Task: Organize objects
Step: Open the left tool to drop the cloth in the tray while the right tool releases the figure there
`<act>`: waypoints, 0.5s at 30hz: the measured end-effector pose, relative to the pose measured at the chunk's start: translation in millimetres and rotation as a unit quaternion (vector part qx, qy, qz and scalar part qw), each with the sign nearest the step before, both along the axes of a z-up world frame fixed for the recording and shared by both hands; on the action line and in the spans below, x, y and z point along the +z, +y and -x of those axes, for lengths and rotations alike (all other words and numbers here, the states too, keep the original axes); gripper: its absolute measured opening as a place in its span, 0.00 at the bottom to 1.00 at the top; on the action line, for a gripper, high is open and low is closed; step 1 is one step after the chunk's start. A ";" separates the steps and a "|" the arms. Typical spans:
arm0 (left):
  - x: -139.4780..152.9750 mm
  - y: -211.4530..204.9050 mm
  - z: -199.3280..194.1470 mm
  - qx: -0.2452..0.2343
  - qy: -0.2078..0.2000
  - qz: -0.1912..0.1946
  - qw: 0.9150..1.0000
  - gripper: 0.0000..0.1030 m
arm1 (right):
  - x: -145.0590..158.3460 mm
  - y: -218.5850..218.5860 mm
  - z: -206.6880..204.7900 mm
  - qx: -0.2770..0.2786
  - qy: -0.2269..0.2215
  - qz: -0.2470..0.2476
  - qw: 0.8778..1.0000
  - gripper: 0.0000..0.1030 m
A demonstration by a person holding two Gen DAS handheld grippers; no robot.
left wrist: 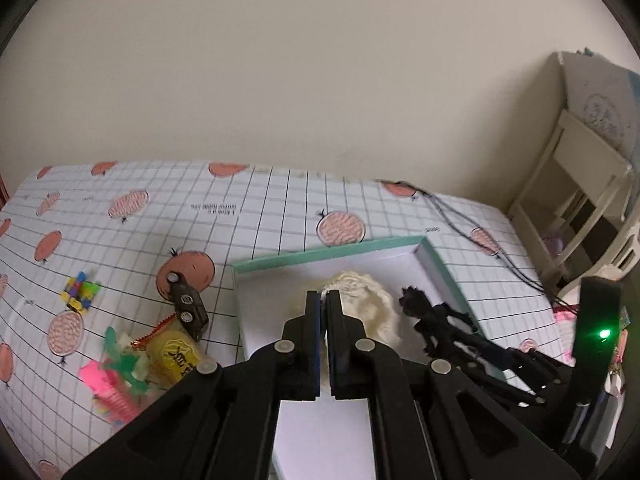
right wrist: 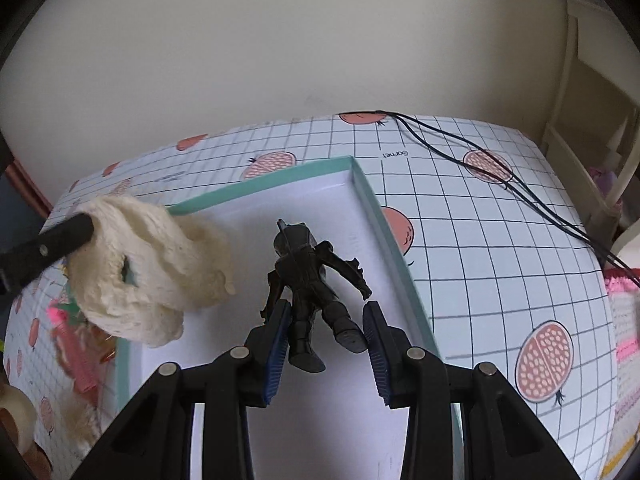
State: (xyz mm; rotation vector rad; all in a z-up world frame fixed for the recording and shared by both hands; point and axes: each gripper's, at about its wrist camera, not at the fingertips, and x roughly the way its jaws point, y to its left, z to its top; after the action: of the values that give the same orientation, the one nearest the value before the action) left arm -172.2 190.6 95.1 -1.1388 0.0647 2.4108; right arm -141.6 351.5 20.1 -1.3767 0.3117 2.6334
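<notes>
A shallow box with a teal rim (left wrist: 320,254) and a white floor lies on the checked tablecloth. My left gripper (left wrist: 324,300) is shut on a cream woolly piece (left wrist: 368,300) and holds it above the box's left part; the right wrist view shows this cream woolly piece (right wrist: 152,264) hanging over the box rim (right wrist: 260,184). A black action figure (right wrist: 308,276) lies inside the box near its right wall. My right gripper (right wrist: 327,312) is open, its blue pads on either side of the figure's legs. The left pad is close to one leg.
Left of the box lie a dark toy car (left wrist: 186,304), a yellow snack packet (left wrist: 176,354), a pink toy (left wrist: 112,388) and a small block toy (left wrist: 82,292). Black cables (right wrist: 500,168) cross the table's right side. White furniture (left wrist: 580,184) stands beyond the right edge.
</notes>
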 end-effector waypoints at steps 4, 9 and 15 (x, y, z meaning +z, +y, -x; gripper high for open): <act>-21.0 5.8 13.5 0.009 -0.012 0.019 1.000 0.02 | -7.9 3.6 12.3 0.003 -0.004 -0.003 1.000 0.38; -38.1 8.2 25.9 0.021 -0.034 0.033 0.999 0.02 | -15.3 6.8 24.8 0.000 -0.007 -0.007 1.000 0.38; -62.6 10.3 38.3 0.029 -0.056 0.052 0.997 0.02 | -22.8 10.9 35.4 -0.003 -0.013 -0.004 1.000 0.38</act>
State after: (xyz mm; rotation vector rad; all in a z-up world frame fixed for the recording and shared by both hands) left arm -210.5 200.8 32.5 -1.3377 0.1241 2.4135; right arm -177.0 362.3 -2.7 -1.4043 0.3004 2.6062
